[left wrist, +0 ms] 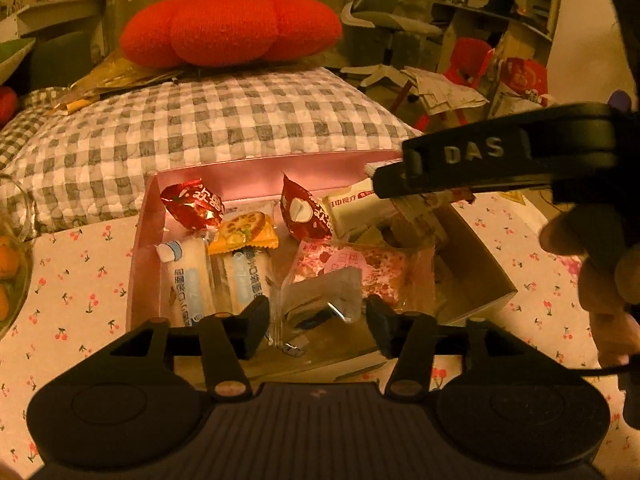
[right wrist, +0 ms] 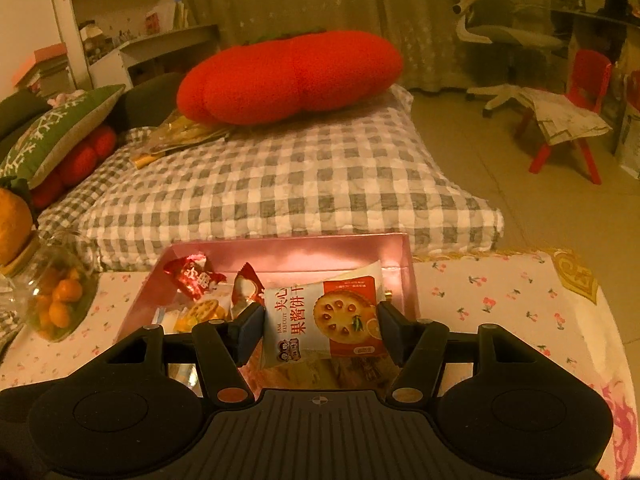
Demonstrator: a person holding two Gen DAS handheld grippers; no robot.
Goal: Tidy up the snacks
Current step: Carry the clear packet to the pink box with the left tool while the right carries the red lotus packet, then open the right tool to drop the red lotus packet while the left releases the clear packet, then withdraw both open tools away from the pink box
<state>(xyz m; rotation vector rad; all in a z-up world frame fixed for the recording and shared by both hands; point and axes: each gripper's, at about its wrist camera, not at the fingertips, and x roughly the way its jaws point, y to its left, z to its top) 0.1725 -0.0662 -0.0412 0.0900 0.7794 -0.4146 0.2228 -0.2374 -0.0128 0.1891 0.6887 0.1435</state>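
Over the pink box [left wrist: 256, 170] on the desk [left wrist: 80, 280], left wrist view: left gripper [left wrist: 316, 326] hangs wide open, holding nothing, above a clear-wrapped snack [left wrist: 320, 296]. Right wrist view: right gripper [right wrist: 320, 330] pinches a jam biscuit packet [right wrist: 324, 320] above that box [right wrist: 288, 250].

Assorted wrapped snacks [left wrist: 256, 236] inside pink box [left wrist: 264, 172]

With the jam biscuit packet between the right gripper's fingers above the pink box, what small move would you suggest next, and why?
Probably lower the right gripper slightly and open it: the jam biscuit packet already hangs over the pink box, above the other snacks, so releasing should drop it inside.
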